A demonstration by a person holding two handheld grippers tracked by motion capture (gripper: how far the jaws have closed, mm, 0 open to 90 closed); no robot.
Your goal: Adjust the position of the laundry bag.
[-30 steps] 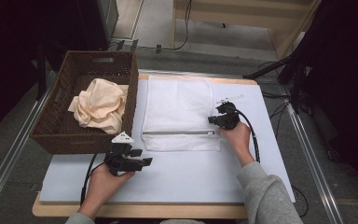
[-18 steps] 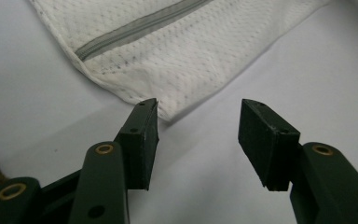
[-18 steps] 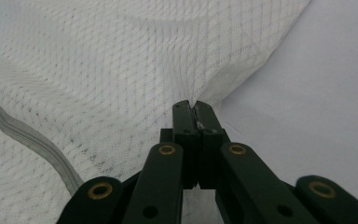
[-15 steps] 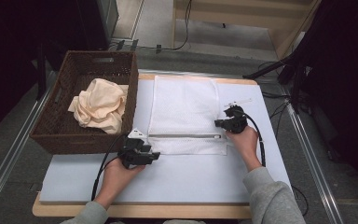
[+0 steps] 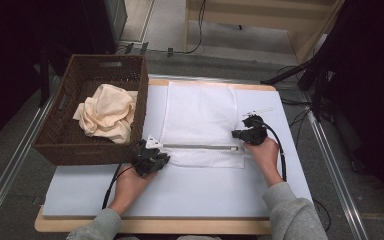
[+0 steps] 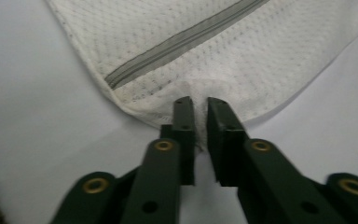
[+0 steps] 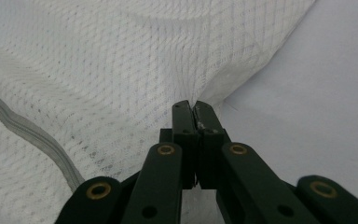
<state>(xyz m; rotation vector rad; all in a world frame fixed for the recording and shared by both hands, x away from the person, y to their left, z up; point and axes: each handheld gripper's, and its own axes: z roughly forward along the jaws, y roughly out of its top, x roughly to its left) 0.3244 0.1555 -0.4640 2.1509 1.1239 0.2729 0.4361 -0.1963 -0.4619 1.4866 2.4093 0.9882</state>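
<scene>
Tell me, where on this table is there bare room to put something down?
The front strip of the table, between the mesh bag and the near edge, is bare between the forearms. So is the right margin beside the bag. The left is crowded by the basket with cloth.

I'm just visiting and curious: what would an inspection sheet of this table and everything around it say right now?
Surface: pale table top, wooden edge at the near side.
Job's things: white mesh laundry bag lying flat, its grey zipper closed along the near side.
Clutter: brown wicker basket at the left, cream cloth bunched inside.
Grippers: left tongs at the bag's near left corner, jaws slightly apart with its edge between them; right tongs shut on the bag's right edge.
Cables: one black cable from the left tongs, another from the right; more on the floor.
Surroundings: grey floor, metal rails either side, wooden furniture behind.
</scene>
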